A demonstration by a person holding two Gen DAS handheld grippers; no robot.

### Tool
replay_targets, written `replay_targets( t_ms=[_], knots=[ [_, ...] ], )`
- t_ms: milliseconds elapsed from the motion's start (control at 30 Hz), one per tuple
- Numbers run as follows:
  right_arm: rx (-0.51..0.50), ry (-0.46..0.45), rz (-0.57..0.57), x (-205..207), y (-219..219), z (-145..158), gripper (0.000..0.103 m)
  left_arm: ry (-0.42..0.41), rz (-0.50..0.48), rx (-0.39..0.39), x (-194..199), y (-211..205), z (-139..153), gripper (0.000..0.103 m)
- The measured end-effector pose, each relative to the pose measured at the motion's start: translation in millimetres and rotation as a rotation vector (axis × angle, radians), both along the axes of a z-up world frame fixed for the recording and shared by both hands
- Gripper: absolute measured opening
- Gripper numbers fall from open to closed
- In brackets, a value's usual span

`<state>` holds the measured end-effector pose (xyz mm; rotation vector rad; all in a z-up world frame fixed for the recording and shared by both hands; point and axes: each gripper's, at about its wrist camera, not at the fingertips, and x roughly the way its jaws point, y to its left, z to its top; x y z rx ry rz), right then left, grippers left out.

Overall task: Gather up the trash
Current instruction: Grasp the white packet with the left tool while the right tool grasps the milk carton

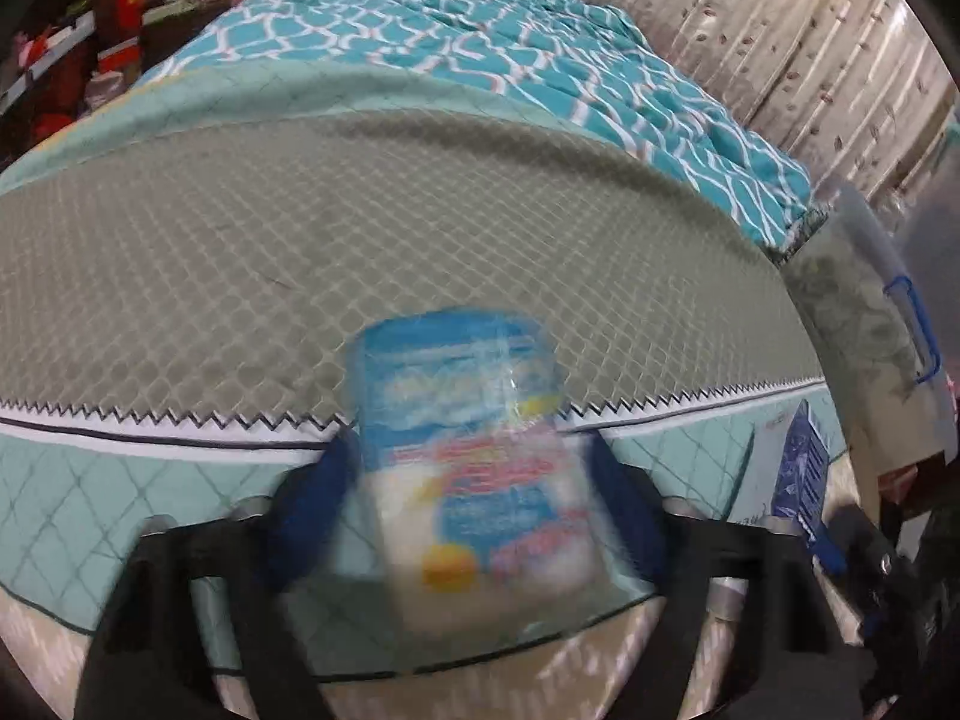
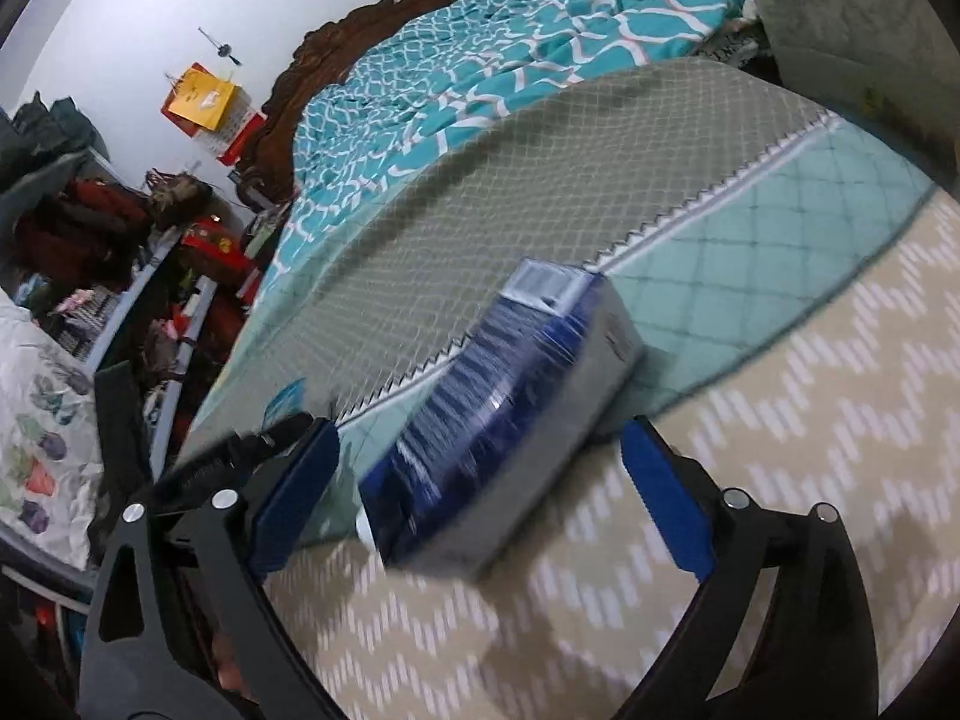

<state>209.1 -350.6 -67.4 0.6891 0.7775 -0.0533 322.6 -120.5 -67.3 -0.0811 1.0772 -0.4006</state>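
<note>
1. Gripping a crinkly blue-and-white snack wrapper (image 1: 480, 474), the left tool (image 1: 474, 498) has its pads clamped on both sides, up in front of the bed's (image 1: 360, 228) foot edge.
2. The right tool (image 2: 480, 486) is spread wide apart around a blue box (image 2: 510, 408), not touching it as far as the blur shows.
3. The box sits by the bed's bottom edge over the patterned floor (image 2: 750, 450), long axis running away from the right tool, so that hand is nearer and probably just needs to close.

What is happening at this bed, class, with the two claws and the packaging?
A person is collecting trash with a claw in each hand. The left claw is shut on a blurry blue and white plastic wrapper, held up in front of the mattress. The right claw is open, with a dark blue box between its fingers at the bed's edge; a grip is not evident.
</note>
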Motion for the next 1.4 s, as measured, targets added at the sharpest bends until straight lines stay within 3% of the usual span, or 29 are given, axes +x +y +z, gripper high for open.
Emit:
replay_targets(
  t_ms=[100, 133, 167, 233, 367, 500, 600, 667, 700, 767, 867, 1267, 1367, 1400],
  knots=[
    [-0.066, 0.038, 0.018, 16, 7, -5, 0.097, 0.006, -0.063, -0.019, -15, -13, 1, 0.058],
    [-0.084, 0.053, 0.036, 18, 11, -7, 0.093, 0.030, -0.104, -0.051, -24, -17, 1, 0.058],
    [-0.082, 0.053, 0.057, 15, 12, -8, 0.079, 0.042, -0.125, -0.069, -31, -21, 2, 0.058],
    [-0.043, 0.018, 0.145, 2, 16, -7, 0.067, 0.063, -0.156, -0.105, -52, -20, 3, 0.058],
    [-0.127, 0.004, 0.250, -42, 27, -1, 0.062, 0.086, -0.194, -0.158, -92, -15, 0, 0.058],
    [-0.065, 0.004, 0.351, -100, 28, -2, 0.062, 0.086, -0.198, -0.177, -140, 5, 2, 0.059],
    [-0.079, -0.028, 0.392, -136, 37, -3, 0.065, 0.068, -0.189, -0.157, -165, 16, 3, 0.064],
    [-0.109, -0.072, 0.359, -155, 37, -4, 0.090, 0.038, -0.178, -0.129, -180, 22, 4, 0.066],
    [-0.122, -0.093, 0.333, -163, 37, -4, 0.092, 0.020, -0.163, -0.107, -185, 24, 4, 0.072],
    [-0.107, -0.095, 0.298, -171, 34, -7, 0.092, 0.005, -0.137, -0.087, -188, 30, 5, 0.081],
    [-0.078, -0.123, 0.251, -183, 29, -6, 0.092, 0.021, -0.104, -0.099, -190, 37, 7, 0.081],
    [-0.246, -0.095, 0.316, -182, 60, 1, 0.092, 0.002, -0.115, -0.058, -202, 35, 7, 0.089],
    [-0.302, -0.068, 0.326, -177, 66, 0, 0.092, -0.030, -0.131, -0.023, -207, 30, 6, 0.085],
    [-0.314, -0.061, 0.330, -177, 67, -1, 0.092, -0.053, -0.138, 0.001, -209, 28, 6, 0.072]
  ],
)
